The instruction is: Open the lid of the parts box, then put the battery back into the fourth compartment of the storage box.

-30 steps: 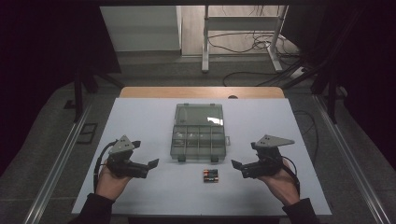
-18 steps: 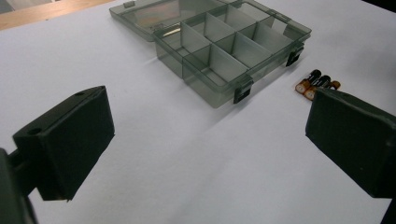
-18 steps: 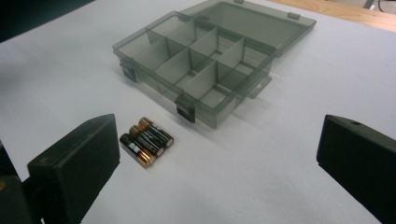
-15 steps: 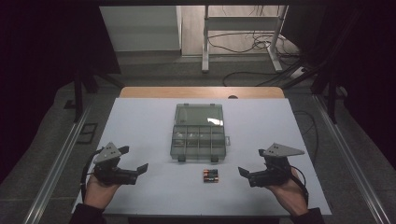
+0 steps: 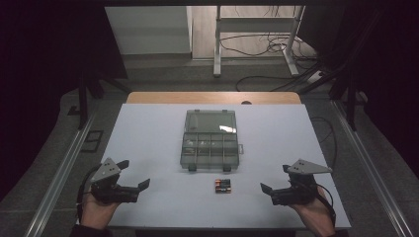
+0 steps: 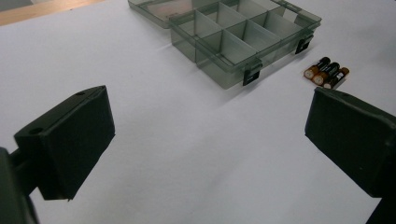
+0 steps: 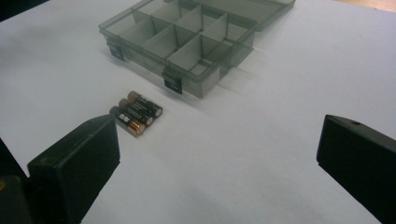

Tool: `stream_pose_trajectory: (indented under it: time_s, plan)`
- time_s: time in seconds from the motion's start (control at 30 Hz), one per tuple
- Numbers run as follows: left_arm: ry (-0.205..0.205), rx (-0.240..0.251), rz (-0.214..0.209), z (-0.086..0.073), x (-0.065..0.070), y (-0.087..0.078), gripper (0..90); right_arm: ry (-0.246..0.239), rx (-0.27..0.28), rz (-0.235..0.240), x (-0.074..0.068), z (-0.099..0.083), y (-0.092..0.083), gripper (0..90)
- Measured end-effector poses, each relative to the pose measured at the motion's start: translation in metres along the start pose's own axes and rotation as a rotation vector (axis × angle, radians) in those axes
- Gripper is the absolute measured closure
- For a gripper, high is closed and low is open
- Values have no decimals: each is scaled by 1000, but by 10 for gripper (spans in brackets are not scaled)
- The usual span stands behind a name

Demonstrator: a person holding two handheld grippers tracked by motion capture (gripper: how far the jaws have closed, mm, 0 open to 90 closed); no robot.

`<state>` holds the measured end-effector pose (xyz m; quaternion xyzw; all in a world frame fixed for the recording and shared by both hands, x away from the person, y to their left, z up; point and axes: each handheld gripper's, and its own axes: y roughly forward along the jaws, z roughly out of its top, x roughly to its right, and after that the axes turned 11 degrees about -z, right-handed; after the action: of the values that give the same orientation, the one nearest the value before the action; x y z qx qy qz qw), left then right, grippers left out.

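Note:
A smoky clear compartment box (image 5: 210, 139) lies open mid-table, lid folded back, its dividers showing in the left gripper view (image 6: 236, 35) and the right gripper view (image 7: 187, 39). Three batteries (image 5: 223, 185) lie side by side just in front of it, also seen from the left gripper (image 6: 326, 73) and the right gripper (image 7: 135, 113). My left gripper (image 5: 141, 186) rests near the front left corner, open and holding nothing. My right gripper (image 5: 267, 190) sits at the front right, open and holding nothing. Both point inward toward the batteries.
The white table top (image 5: 148, 133) ends in a wooden strip (image 5: 212, 98) at the far side. Beyond it stand a metal frame (image 5: 257, 29) and loose cables (image 5: 267, 47) on the floor. Rails run along both table sides.
Both hands have drawn back toward the front edge and slightly outward, away from the box and batteries. The jaws stayed open.

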<state>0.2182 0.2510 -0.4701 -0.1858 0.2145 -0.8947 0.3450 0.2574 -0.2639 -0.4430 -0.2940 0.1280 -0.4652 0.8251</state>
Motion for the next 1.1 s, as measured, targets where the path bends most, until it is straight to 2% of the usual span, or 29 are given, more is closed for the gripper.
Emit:
stream_pose_trajectory:
  time_s: [0.23,0.47,0.7,0.9,1.1]
  plan:
    - [-1,4,12,-6,2,-5,22,-2,-12,-40,5,-11,-7,0]
    - [-4,-18,12,-12,3,-8,7,-10,-38,-69,9,-22,-11,0]
    - [-15,-16,11,-17,3,-13,2,4,-51,-83,13,-32,-13,1]
    - [-18,-31,15,-20,3,-14,0,-5,-74,-93,15,-38,-13,1]
    - [1,-27,29,-20,3,-14,0,-19,-71,-90,13,-37,-12,1]
